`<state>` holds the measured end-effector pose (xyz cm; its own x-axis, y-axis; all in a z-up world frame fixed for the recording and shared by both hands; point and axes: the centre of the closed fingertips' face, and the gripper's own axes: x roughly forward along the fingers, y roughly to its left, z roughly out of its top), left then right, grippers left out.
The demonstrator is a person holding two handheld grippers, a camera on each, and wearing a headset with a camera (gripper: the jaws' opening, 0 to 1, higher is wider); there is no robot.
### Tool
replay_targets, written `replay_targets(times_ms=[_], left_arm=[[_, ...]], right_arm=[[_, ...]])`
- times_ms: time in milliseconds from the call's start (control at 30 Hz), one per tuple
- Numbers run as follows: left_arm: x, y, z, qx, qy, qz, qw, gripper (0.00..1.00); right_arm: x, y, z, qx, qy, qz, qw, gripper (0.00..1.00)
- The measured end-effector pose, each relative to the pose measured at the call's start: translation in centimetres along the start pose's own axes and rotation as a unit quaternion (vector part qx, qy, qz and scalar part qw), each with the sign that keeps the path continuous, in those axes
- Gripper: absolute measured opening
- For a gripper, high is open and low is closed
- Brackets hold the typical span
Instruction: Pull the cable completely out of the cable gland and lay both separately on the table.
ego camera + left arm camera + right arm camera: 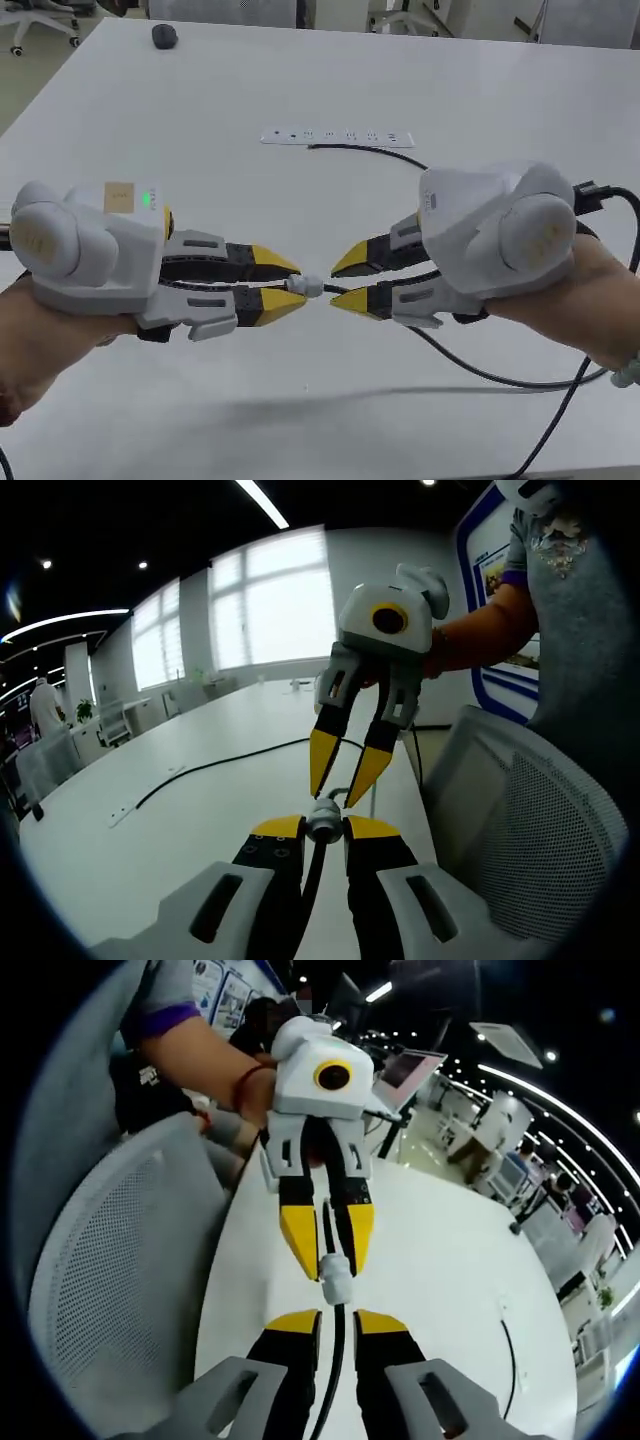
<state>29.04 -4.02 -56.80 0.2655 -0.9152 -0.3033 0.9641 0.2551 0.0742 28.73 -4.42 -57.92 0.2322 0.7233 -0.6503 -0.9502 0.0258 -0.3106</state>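
Note:
A small white cable gland (306, 286) is held above the table, and my left gripper (289, 285) is shut on it at its yellow tips. A thin black cable (500, 378) leaves the gland to the right and trails off the table's near edge. My right gripper (345, 282) faces the left one tip to tip, open, its jaws either side of the cable just short of the gland. In the right gripper view the cable (335, 1360) runs between my own jaws to the gland (336, 1278). In the left gripper view the gland (322, 821) sits between my jaws.
A white power strip (337, 137) lies at the middle of the white table (200, 150), with a black lead (375, 150) curving right. A dark small object (164, 36) rests far left. A grey mesh chair (530, 820) stands by the table's edge.

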Motion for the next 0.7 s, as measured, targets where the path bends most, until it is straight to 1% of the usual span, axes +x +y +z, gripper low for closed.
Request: replay_targets(times_ms=[67,100,133,167,233,267,333,433,500,600,700], left_arm=[[0.0,-0.1,0.1,0.003,-0.001,-0.002,1.0000,0.16],[0.1,-0.2,0.1,0.004,-0.001,-0.004,1.0000,0.16],[0.1,-0.3,0.1,0.005,0.000,-0.005,1.0000,0.16],[0.2,-0.3,0.1,0.006,0.001,-0.005,1.0000,0.16],[0.2,-0.2,0.1,0.006,0.001,-0.004,1.0000,0.16],[0.2,-0.2,0.2,0.006,0.000,-0.003,1.0000,0.16],[0.2,-0.2,0.1,0.012,0.002,-0.004,0.9999,0.16],[0.2,-0.3,0.1,0.018,0.005,-0.005,0.9998,0.16],[0.0,-0.1,-0.1,0.025,0.010,0.000,0.9996,0.16],[-0.4,0.1,0.0,0.025,0.006,0.004,0.9997,0.16],[-0.8,0.2,0.0,0.028,0.004,0.008,0.9996,0.16]], right_arm=[[0.0,-0.1,-0.1,-0.003,0.001,0.002,1.0000,0.06],[0.0,-0.3,-0.3,-0.011,0.011,-0.002,0.9999,0.05],[0.0,-0.5,-0.4,-0.015,0.012,-0.003,0.9998,0.05],[0.0,-0.4,-0.3,-0.011,0.011,0.003,0.9999,0.04],[0.0,-0.3,-0.5,-0.017,0.014,0.003,0.9997,0.03],[0.1,-0.2,-0.5,-0.020,0.015,0.006,0.9997,0.00],[0.1,-0.1,-0.5,-0.029,0.015,0.004,0.9995,0.00],[0.0,-0.1,-0.5,-0.031,0.015,0.005,0.9994,0.00],[-0.2,-0.4,-1.0,-0.033,0.023,0.001,0.9992,0.00],[-0.8,-0.7,-1.6,-0.024,0.024,-0.004,0.9994,0.00],[-1.4,-1.2,-2.6,-0.015,0.031,-0.011,0.9993,0.00]])
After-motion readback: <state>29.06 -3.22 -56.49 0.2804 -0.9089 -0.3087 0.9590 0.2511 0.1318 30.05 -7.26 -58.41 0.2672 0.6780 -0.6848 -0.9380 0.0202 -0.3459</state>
